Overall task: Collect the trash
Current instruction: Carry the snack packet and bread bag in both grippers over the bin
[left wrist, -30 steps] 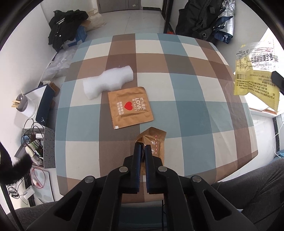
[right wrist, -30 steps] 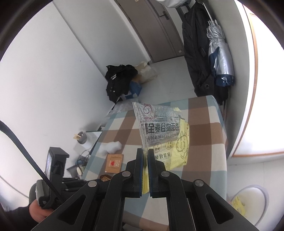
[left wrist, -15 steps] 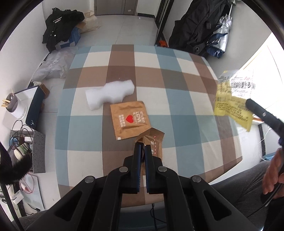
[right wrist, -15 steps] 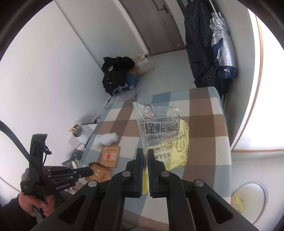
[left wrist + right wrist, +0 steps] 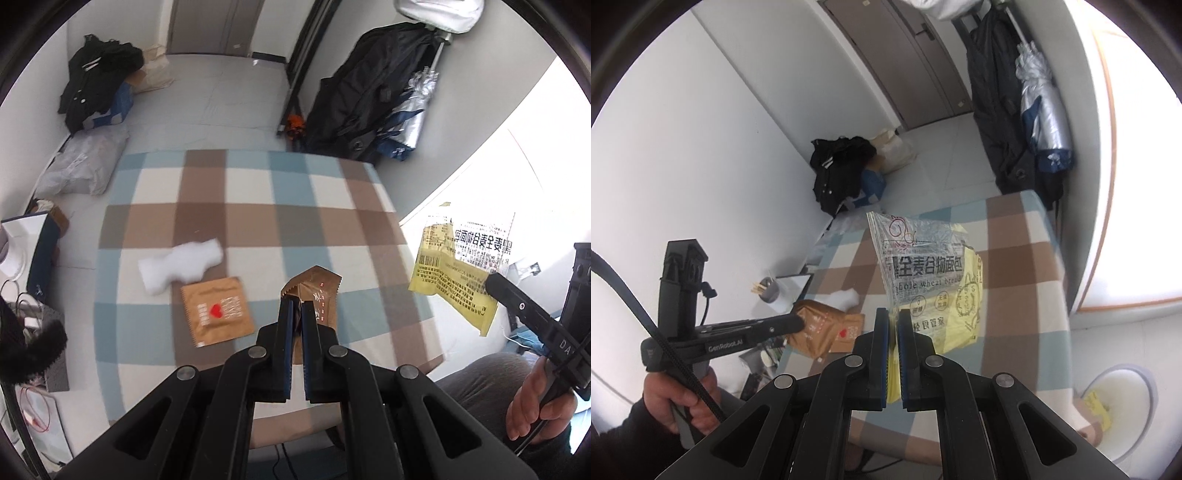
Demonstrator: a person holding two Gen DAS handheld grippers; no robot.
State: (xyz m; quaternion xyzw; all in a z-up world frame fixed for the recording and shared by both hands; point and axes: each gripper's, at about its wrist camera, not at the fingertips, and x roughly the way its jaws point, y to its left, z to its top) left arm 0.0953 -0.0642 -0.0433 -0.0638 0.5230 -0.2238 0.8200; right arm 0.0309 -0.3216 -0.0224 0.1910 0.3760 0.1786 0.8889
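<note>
While clenched on the crumpled brown wrapper (image 5: pixel 317 295), left tool (image 5: pixel 295 308) up above the checked worktop (image 5: pixel 280 206), wrapper sticking out past the fingertips and clear of the cloth; right tool (image 5: pixel 893 319) clamped on the lower edge of the yellow-and-clear bread bag (image 5: pixel 925 273), bag standing up ahead of the tips, off the worktop's right side; flat brown sachet (image 5: pixel 218 312) and white wad (image 5: pixel 181 264) lying on the worktop, just left of the left tool
</note>
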